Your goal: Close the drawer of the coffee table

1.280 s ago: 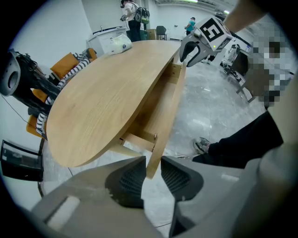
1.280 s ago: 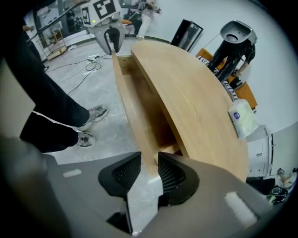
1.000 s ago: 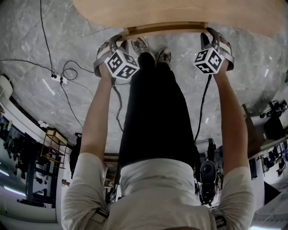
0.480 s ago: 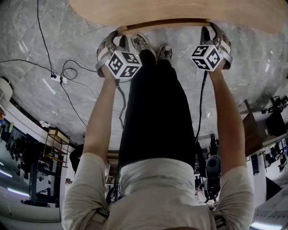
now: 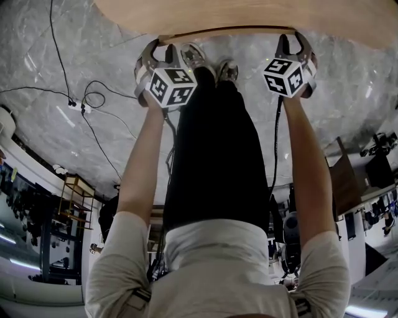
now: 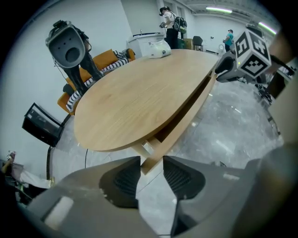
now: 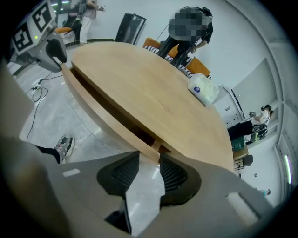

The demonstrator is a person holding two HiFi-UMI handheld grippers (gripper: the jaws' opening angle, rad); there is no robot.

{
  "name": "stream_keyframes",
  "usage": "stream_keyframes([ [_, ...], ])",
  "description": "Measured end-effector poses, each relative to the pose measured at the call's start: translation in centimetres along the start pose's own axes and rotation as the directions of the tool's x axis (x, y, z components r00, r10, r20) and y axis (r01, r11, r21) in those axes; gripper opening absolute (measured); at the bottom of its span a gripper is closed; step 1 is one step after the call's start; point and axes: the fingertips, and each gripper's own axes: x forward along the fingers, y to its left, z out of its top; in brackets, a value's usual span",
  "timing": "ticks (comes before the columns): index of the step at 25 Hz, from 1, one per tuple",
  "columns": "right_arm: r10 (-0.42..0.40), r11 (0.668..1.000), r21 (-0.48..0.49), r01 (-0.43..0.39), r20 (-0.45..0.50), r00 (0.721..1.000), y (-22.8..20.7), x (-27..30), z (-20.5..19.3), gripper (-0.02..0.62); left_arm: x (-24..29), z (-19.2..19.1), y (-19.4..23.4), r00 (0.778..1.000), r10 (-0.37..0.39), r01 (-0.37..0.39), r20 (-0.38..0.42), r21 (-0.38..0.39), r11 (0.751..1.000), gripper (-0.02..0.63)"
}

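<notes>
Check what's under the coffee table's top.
A wooden drawer sits almost flush beneath the top, with a dark slit above its front. Its inside is covered by the top.

Your drawer front has slid further under the desk, showing now as only a thin strip at the frame's top. Your left gripper and right gripper have rolled and edged upward after it. Their jaws have just been opening, with a corner of the drawer front between each pair.

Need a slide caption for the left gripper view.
Left gripper, jaws just opened wider, straddles the ajar drawer's corner beneath the oval coffee table.
</notes>
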Motion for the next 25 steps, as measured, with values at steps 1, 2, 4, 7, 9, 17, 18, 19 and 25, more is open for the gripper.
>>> stream_keyframes([
  [1,-0.001,1.000,0.021,0.001,0.000,1.000,-0.1,0.1,0.0,0.151,0.0,0.1,0.1,1.000,-0.001,0.001,0.001,-0.011,1.000,0.163],
  [2,-0.002,0.999,0.044,0.002,0.000,1.000,-0.2,0.1,0.1,0.156,0.0,0.1,0.1,1.000,-0.002,0.002,0.000,-0.026,1.000,0.164],
  [4,-0.005,0.996,0.088,0.005,0.000,1.000,-0.4,0.2,0.1,0.159,0.0,0.1,0.2,1.000,-0.003,0.002,-0.004,-0.069,0.998,0.167],
  [7,-0.011,0.990,0.142,0.010,0.004,1.000,-0.6,0.4,0.3,0.164,0.2,0.2,0.4,1.000,-0.002,0.001,-0.004,-0.147,0.989,0.172],
  [9,-0.010,0.982,0.187,0.009,0.007,1.000,-0.9,0.6,0.5,0.169,0.3,0.3,0.8,1.000,0.001,-0.001,-0.001,-0.198,0.980,0.175],
  [17,0.007,0.847,0.531,-0.020,0.027,1.000,-1.0,1.0,0.2,0.175,0.7,0.3,1.2,0.999,0.036,-0.026,0.022,-0.362,0.932,0.176],
  [18,0.008,0.843,0.537,-0.022,0.030,1.000,-1.0,1.1,0.2,0.172,0.7,0.3,1.2,0.999,0.038,-0.026,0.025,-0.371,0.928,0.176],
  [19,0.008,0.844,0.537,-0.024,0.033,0.999,-1.0,1.1,0.2,0.170,0.7,0.4,1.2,0.999,0.040,-0.026,0.029,-0.378,0.926,0.176],
  [25,0.004,0.841,0.540,-0.034,0.056,0.998,-1.7,1.4,1.3,0.155,0.9,1.3,2.1,0.997,0.053,-0.026,0.054,-0.403,0.915,0.176],
])
